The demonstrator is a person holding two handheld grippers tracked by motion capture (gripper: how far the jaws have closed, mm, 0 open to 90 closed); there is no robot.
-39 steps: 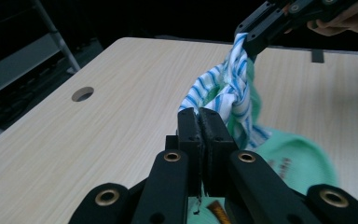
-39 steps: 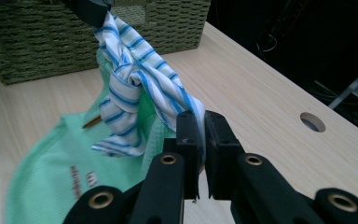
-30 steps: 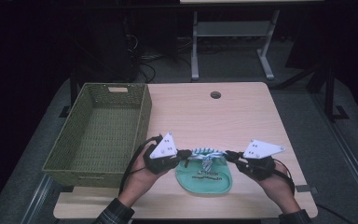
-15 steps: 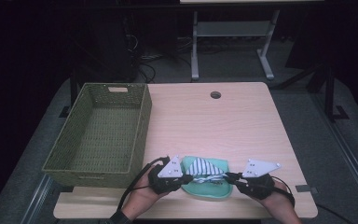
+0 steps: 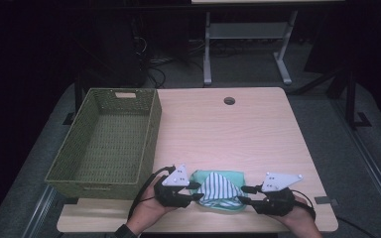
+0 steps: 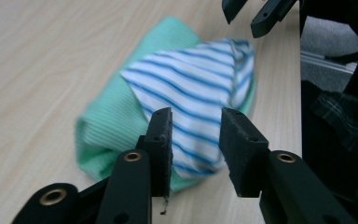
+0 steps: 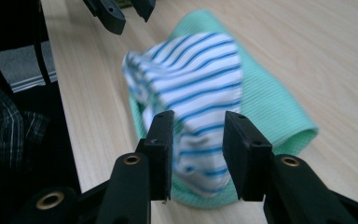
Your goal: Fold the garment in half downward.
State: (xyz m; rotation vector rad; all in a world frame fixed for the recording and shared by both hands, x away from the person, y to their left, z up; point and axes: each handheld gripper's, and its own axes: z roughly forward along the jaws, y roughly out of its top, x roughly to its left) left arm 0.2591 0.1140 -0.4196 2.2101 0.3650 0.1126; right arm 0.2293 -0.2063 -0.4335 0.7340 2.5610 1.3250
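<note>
On the left sits the green woven basket (image 5: 104, 144), deep and with nothing in it, on the pale wooden table (image 5: 258, 134). Just to its right, near your edge of the table, lies the folded mint-green cloth with the blue-and-white striped flap (image 5: 218, 191) on top.

Your left gripper (image 5: 196, 191) is at the left end of the cloth. Its jaws have just been opening and now stand apart. In the left gripper view the cloth (image 6: 186, 107) lies past the pads (image 6: 161, 135), not pinched by them. So this gripper has let go.

Your right gripper (image 5: 244, 194) is at the right end. Its jaws have just been opening too. In the right gripper view the striped flap (image 7: 191, 88) lies beyond the loose pads (image 7: 242, 149), so this one has let go as well.

To do this well, I think you should pull both grippers straight out and away, slowly, so no pad catches the flap and undoes the fold. Keep them low and level.

A second ago both grippers were higher and pinched tight, and the cloth lay wider. Now they are lower and the cloth is a small neat bundle.
</note>
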